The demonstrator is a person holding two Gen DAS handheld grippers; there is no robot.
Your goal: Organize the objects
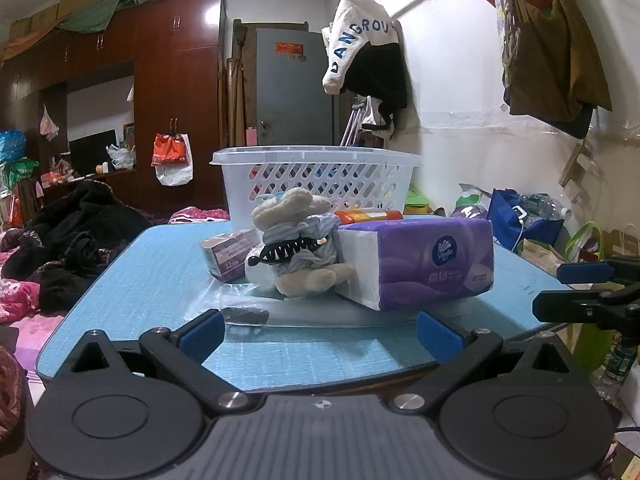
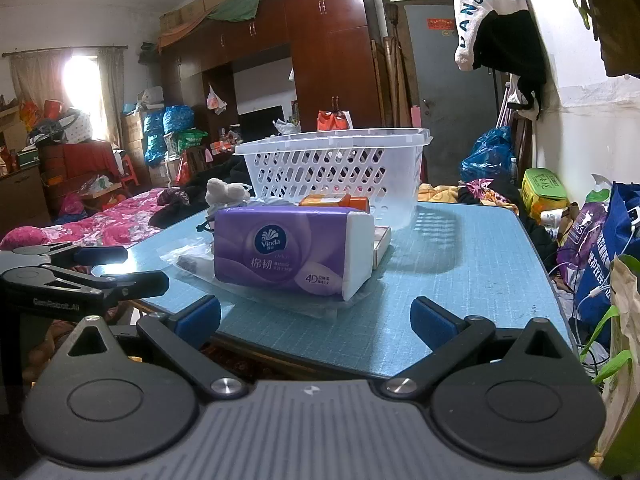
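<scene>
A purple tissue pack [image 1: 432,260] [image 2: 288,250] lies on the blue table [image 1: 160,272] [image 2: 460,264]. Left of it sits a plush toy [image 1: 300,240] [image 2: 224,192] with a black hair claw [image 1: 288,250] on it, and a small purple box [image 1: 228,254]. An orange item [image 1: 368,215] [image 2: 336,201] lies behind the pack. A white perforated basket [image 1: 320,176] [image 2: 336,172] stands at the back. A clear plastic bag [image 1: 256,312] [image 2: 188,260] lies in front. My left gripper [image 1: 318,336] is open and empty at the table's near edge. My right gripper [image 2: 316,320] is open and empty too.
A bed with pink bedding [image 2: 100,224] and dark clothes [image 1: 72,240] lies left of the table. Bags [image 2: 600,248] crowd the floor at the right. A wardrobe [image 1: 172,92] and a grey door [image 1: 292,88] stand behind.
</scene>
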